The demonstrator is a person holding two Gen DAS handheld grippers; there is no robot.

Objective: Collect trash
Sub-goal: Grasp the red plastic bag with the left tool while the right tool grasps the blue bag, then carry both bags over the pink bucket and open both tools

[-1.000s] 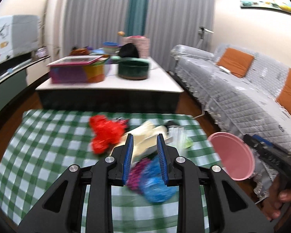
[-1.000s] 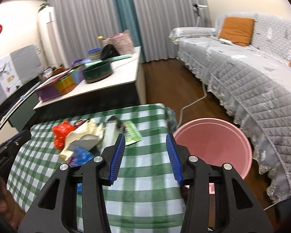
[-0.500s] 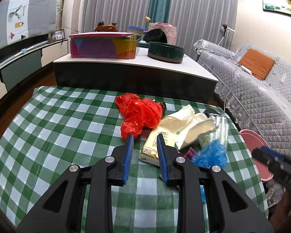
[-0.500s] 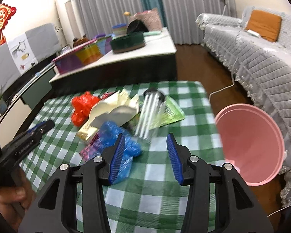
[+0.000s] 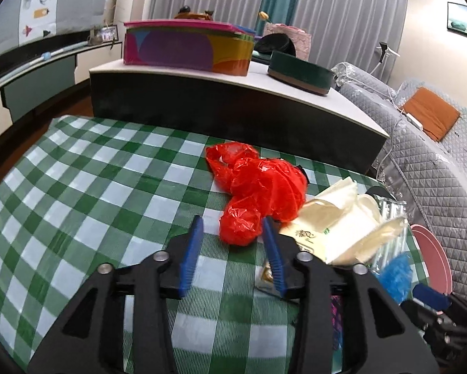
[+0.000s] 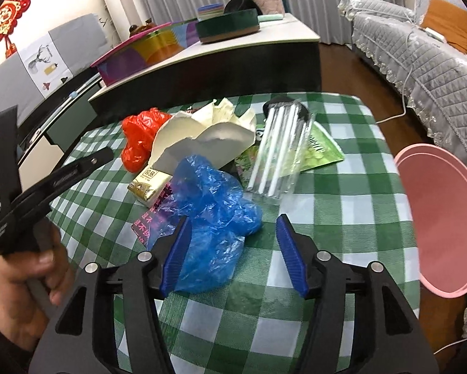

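A red plastic bag [image 5: 258, 190] lies crumpled on the green checked tablecloth [image 5: 93, 187]. My left gripper [image 5: 232, 222] is open, its tips on either side of the bag's near end. A blue plastic bag [image 6: 214, 215] lies between the open fingers of my right gripper [image 6: 231, 222]. Cream paper packaging [image 6: 208, 134], a clear pack of white straws [image 6: 280, 152] and a green wrapper [image 6: 320, 152] lie behind it. The red bag also shows in the right wrist view [image 6: 140, 137]. The pink bin [image 6: 442, 218] stands off the table's right edge.
A low cabinet [image 5: 233, 103] behind the table holds a colourful box [image 5: 186, 46] and a dark green round tin [image 5: 298, 68]. A grey covered sofa [image 6: 420, 50] runs along the right. A pink printed wrapper [image 6: 152, 215] lies under the blue bag.
Both grippers have moved in toward the trash. The left one has opened wider and come up to the red bag; the right one has closed in on the blue bag.
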